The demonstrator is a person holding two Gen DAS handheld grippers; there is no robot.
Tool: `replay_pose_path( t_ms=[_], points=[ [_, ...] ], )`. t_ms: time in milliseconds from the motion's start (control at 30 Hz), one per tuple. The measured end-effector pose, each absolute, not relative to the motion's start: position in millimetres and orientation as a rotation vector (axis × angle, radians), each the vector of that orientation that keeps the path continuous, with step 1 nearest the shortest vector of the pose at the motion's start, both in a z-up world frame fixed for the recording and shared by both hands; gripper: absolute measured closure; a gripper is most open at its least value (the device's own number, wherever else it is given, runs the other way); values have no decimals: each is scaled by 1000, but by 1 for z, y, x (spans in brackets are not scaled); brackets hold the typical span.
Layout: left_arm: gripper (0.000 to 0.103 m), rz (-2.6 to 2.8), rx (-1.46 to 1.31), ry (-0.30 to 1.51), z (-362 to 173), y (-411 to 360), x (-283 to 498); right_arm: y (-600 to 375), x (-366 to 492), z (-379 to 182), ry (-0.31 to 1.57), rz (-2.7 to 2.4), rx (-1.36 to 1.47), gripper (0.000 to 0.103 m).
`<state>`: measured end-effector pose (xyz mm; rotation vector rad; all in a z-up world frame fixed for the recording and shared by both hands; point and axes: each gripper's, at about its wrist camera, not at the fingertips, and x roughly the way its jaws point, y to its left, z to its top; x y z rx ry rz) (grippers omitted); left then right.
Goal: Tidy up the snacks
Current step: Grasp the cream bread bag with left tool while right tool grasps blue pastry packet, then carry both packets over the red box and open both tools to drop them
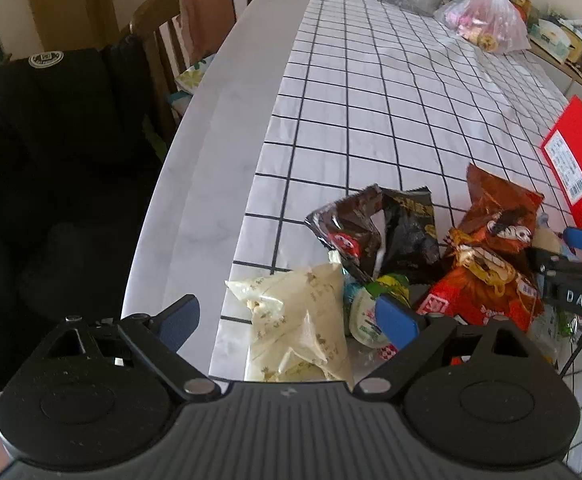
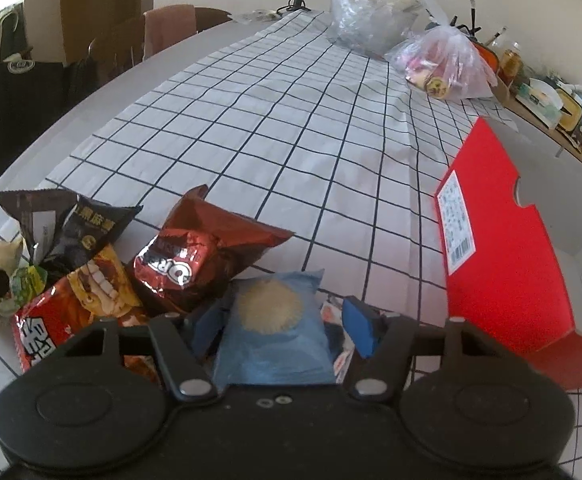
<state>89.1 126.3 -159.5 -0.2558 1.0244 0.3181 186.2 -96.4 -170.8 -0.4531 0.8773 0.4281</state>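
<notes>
Left of the red box (image 2: pixel 507 248), the right gripper (image 2: pixel 283 322) straddles the blue packet (image 2: pixel 275 332), fingers apart for pickup, while the left gripper (image 1: pixel 287 320) hovers open over the pale pouch (image 1: pixel 295 320).

Open run of checked white tablecloth (image 2: pixel 291 128) beyond the snack heap, free up to the clear crumpled plastic bag (image 2: pixel 365 12) and pink-filled plastic bag (image 2: pixel 447 64) at the far end. Right side blocked by open red cardboard box (image 2: pixel 507 240). Bare grey table edge (image 1: pixel 219 128) free along the left; wooden chair draped with pink cloth (image 1: pixel 199 12) and black jacket (image 1: pixel 51 128) just past it. Near zone crowded: cream translucent packet (image 1: pixel 295 320), black crumpled packet (image 1: pixel 395 232), red-orange foil bag (image 1: pixel 487 280), dark red foil bag (image 2: pixel 195 256), pale blue packet (image 2: pixel 275 332) packed touching, no gap between.
</notes>
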Motion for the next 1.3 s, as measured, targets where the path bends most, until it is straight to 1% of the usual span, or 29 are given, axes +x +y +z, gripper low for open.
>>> replay_pose_path(
  t_ms=[33, 167, 300, 433, 533, 600, 633, 667, 833, 867, 900, 1133, 1300],
  points=[
    [8, 321, -263, 1026, -160, 128, 90, -96, 186, -172, 878, 427, -458, 44],
    [19, 330, -334, 1046, -163, 140, 90, -95, 186, -174, 872, 433, -468, 47],
    [19, 342, -361, 1061, -168, 147, 87, -94, 185, -175, 859, 436, -482, 51],
    [33, 317, -371, 1071, -170, 144, 88, -94, 183, -174, 850, 436, -485, 53],
    [36, 314, -373, 1067, -170, 143, 88, -95, 182, -173, 846, 436, -476, 55],
    [45, 313, -379, 1062, -168, 146, 87, -96, 182, -172, 845, 435, -471, 56],
    [52, 311, -383, 1060, -168, 146, 87, -96, 182, -172, 844, 434, -468, 56],
    [56, 312, -386, 1062, -167, 147, 87, -96, 181, -171, 843, 432, -465, 56],
    [62, 315, -408, 1059, -166, 150, 86, -99, 179, -167, 837, 421, -446, 56],
    [65, 313, -415, 1057, -165, 151, 85, -100, 179, -165, 836, 420, -440, 56],
    [66, 311, -420, 1056, -164, 151, 84, -101, 178, -163, 836, 416, -433, 56],
    [68, 320, -424, 1038, -155, 149, 75, -114, 172, -145, 815, 415, -371, 56],
    [68, 320, -409, 1015, -134, 141, 69, -133, 164, -123, 798, 427, -306, 56]
  ],
)
